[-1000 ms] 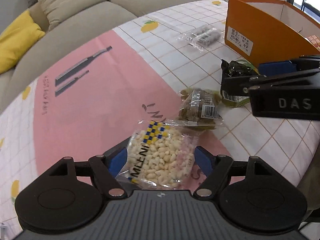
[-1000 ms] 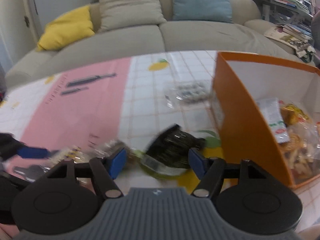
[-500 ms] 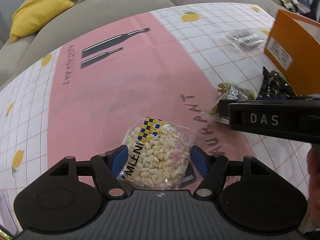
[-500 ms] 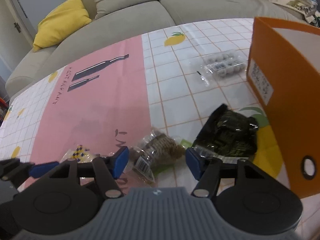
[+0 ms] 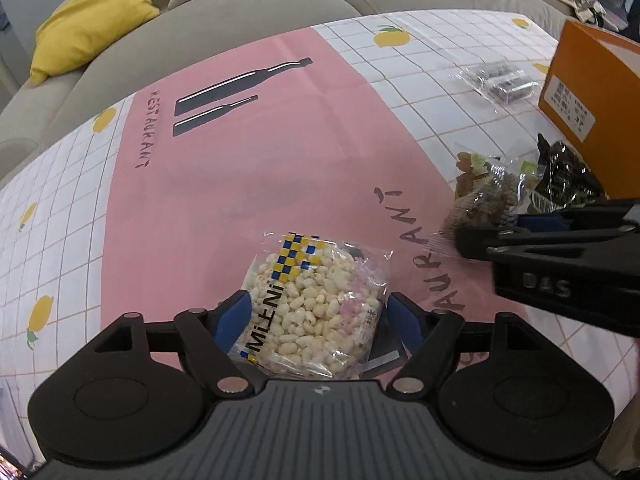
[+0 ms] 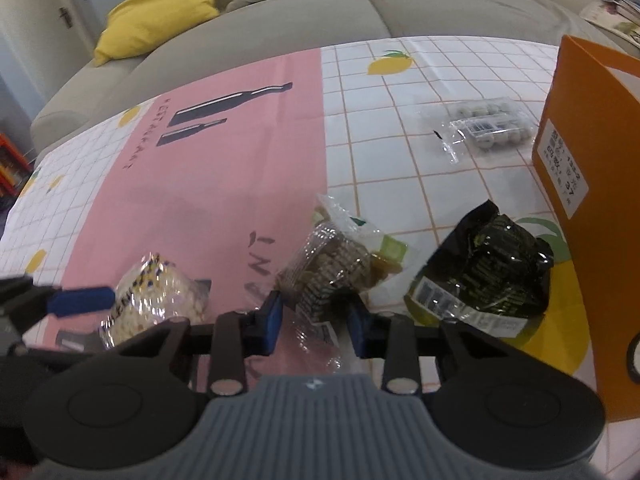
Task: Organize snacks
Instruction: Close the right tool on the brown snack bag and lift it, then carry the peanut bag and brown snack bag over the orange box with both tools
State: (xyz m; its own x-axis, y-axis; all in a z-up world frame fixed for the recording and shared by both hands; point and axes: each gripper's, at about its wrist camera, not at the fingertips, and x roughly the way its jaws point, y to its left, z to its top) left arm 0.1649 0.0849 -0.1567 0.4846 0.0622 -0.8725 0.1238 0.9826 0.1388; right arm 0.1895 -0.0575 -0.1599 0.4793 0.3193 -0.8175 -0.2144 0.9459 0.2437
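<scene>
A grey sofa [image 6: 304,12] with a yellow cushion [image 6: 156,16] runs along the far edge of the worktop [image 5: 280,128], which is covered by a cloth of white checks with lemons and a broad pink band printed with bottles. At the right edge of the worktop stands an orange box [image 6: 592,184] with a white label on its near wall. Just beside that wall lies a dark green snack pack [image 6: 492,268], crumpled, with a barcode at its near end. Toward the far right corner, close to the box but apart from it, lies a clear pack of small round grey pieces [image 6: 484,124]. On the pink band near the front edge lies a clear bag of puffed rice [image 5: 316,304] with a blue and yellow checked mark; the left gripper [image 5: 316,320] straddles it, and its jaws have just been opening, with the blue pads [image 5: 236,316] standing at either side of the bag; I cannot tell whether they touch it. Between that bag and the dark pack lies a clear pack of brown snacks [image 6: 332,264], at the border of the pink band. The right gripper [image 6: 314,320] is at the near end of this pack, its jaws just closing in, clenched on the crinkled wrapper between the blue pads.
</scene>
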